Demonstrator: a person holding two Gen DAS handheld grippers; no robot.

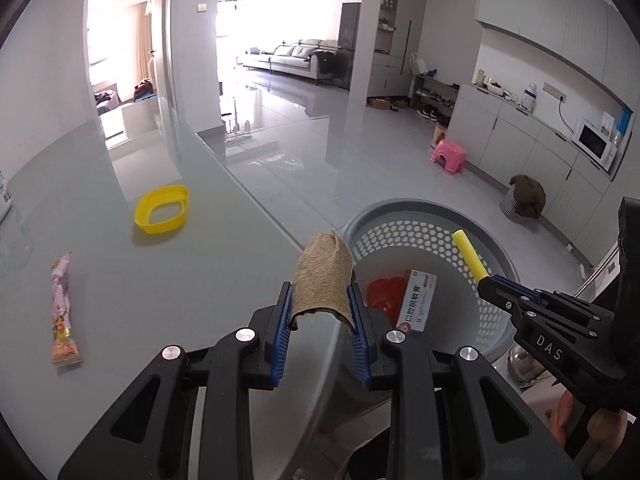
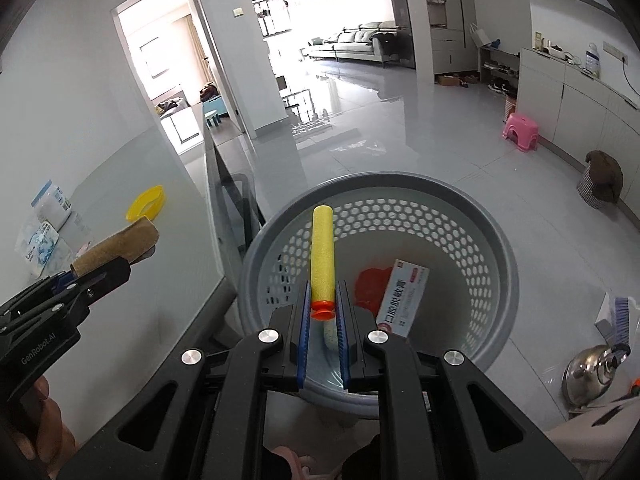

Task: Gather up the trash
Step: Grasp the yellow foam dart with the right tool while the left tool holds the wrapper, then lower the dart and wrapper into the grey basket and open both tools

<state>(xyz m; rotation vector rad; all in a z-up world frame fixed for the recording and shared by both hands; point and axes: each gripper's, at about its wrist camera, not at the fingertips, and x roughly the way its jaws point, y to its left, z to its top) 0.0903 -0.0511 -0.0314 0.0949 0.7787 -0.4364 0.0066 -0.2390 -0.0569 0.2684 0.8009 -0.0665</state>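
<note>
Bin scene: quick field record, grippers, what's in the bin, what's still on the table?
left gripper: shut on cardboard tube, at the table edge
right gripper: shut on foam dart, over bin
in bin: box, red piece
on table: yellow ring, snack wrapper

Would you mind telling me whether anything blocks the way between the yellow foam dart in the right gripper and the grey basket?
Nothing visible does. The right gripper holds the yellow foam dart directly above the open mouth of the grey basket. Inside lie only a white box and something red, off to one side.
</note>
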